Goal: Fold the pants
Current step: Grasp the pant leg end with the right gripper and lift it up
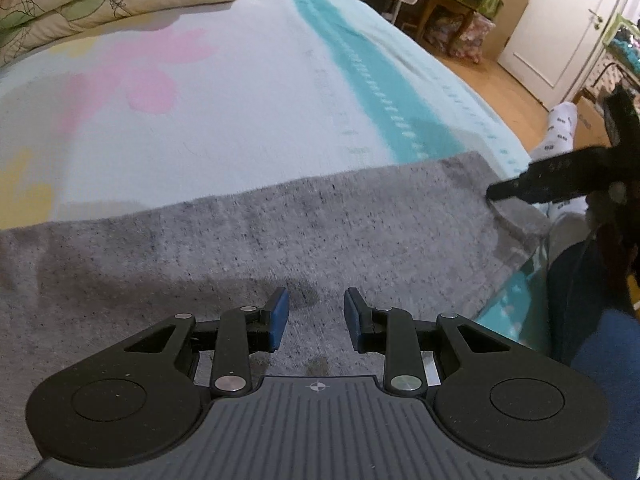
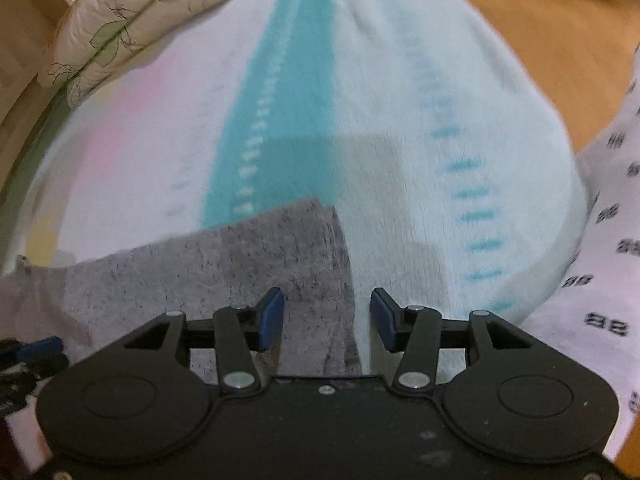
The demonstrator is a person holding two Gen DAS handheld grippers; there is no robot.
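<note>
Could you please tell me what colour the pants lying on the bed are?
Heathered grey with dark flecks; the pants show best in the left wrist view.

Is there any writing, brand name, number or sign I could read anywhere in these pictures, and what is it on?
No readable text in either view.
White sleeve with small dark repeated marks: shaped like blocky pairs, too blurred to read as letters or digits.
Grey ridged body of the left gripper: only a small crosshair symbol, no words.
Cardboard box by the white door: faint print, too small to read.
</note>
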